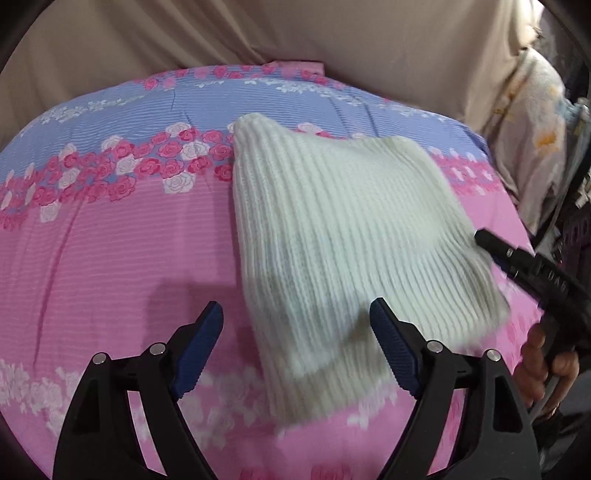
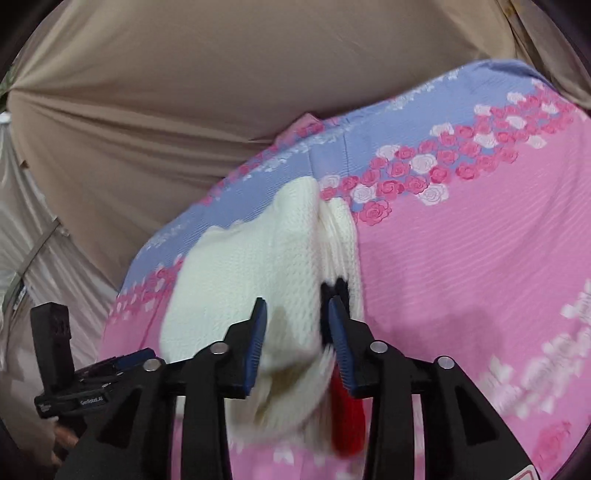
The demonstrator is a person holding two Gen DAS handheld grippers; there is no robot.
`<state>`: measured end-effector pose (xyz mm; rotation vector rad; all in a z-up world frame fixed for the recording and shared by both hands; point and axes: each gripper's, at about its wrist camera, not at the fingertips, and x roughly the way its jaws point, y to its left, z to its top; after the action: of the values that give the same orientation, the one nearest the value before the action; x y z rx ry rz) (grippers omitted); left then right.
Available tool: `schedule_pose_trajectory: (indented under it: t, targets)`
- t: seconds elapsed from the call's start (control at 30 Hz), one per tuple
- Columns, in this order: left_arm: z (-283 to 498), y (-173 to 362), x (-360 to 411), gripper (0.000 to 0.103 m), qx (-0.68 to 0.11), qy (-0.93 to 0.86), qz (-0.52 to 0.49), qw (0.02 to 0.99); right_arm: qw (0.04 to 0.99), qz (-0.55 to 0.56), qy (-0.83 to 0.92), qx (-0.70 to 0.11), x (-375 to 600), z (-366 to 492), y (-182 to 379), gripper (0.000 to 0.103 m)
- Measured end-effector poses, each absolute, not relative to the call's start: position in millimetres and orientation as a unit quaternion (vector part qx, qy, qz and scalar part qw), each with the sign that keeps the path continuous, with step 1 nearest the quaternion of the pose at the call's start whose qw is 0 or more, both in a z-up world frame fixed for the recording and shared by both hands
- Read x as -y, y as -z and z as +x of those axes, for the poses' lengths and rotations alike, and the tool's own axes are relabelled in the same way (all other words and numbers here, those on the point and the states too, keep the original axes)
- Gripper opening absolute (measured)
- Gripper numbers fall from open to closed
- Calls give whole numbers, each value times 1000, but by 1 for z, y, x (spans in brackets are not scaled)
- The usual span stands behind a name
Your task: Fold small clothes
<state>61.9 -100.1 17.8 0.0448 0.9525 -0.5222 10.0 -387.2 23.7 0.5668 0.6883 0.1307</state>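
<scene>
A white ribbed knit garment [image 1: 343, 229] lies on the pink and blue floral bedsheet [image 1: 110, 240]. My left gripper [image 1: 297, 336] is open just above the garment's near edge, with nothing between its fingers. In the right wrist view, my right gripper [image 2: 297, 332] is shut on a bunched, raised fold of the white knit garment [image 2: 251, 258]. Red and black patches of the knit show beside its right finger. From the left wrist view, the right gripper [image 1: 484, 238] meets the garment's right edge, held by a hand [image 1: 546, 362]. The left gripper [image 2: 129, 360] appears at the lower left of the right wrist view.
A beige draped cloth [image 1: 332, 33] hangs behind the bed. A pale printed blanket [image 1: 532, 129] is heaped at the far right. The bedsheet [image 2: 480, 258] stretches bare to the left of the garment in the left wrist view.
</scene>
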Motion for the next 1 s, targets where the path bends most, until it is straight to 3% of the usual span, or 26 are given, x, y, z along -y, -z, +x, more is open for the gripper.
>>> schedule_pose_trajectory:
  t: [0.07, 0.13, 0.23, 0.3, 0.33, 0.37, 0.4, 0.43, 0.5, 0.57, 0.67, 0.73, 0.87, 1.0]
  targets:
    - [40, -14, 88, 81, -457, 258, 38, 850, 894, 286, -82, -334, 385, -9, -24, 59]
    - [28, 0, 85, 81, -474, 258, 55, 840, 883, 299, -102, -346, 376, -24, -13, 65]
    - [27, 21, 92, 81, -483, 246, 76, 837, 889, 269, -97, -357, 353, -25, -5, 65]
    - [32, 30, 99, 76, -485, 250, 80, 834, 896, 241, -96, -360, 343, -22, -5, 56]
    - [35, 33, 103, 65, -485, 250, 88, 834, 899, 230, -94, -360, 340, -19, -6, 20]
    - [39, 34, 104, 60, -486, 249, 88, 833, 898, 228, -89, -366, 340, -15, -7, 11]
    - [42, 32, 101, 46, -486, 250, 80, 833, 897, 242, -83, -361, 346, -16, -9, 10]
    - [47, 30, 96, 26, -501, 268, 56, 821, 898, 259, -85, -347, 352, -21, -13, 10]
    - [50, 24, 85, 15, -513, 274, 27, 813, 905, 277, -85, -313, 361, -43, -26, 9]
    - [47, 24, 79, 14, -503, 254, 44, 825, 908, 276, -74, -307, 363, -58, -26, 8]
    - [39, 33, 80, 14, -499, 252, 52, 828, 880, 270, -30, -390, 363, -42, 29, 9]
    - [35, 31, 87, 14, -491, 243, 75, 833, 866, 301, -40, -398, 365, -42, 49, 9]
    - [24, 13, 82, 16, -488, 251, 82, 832, 880, 277, -20, -384, 369, -57, 22, 22]
    - [16, -34, 66, 20, -436, 255, 73, 860, 915, 223, 16, -335, 369, -66, -26, 22]
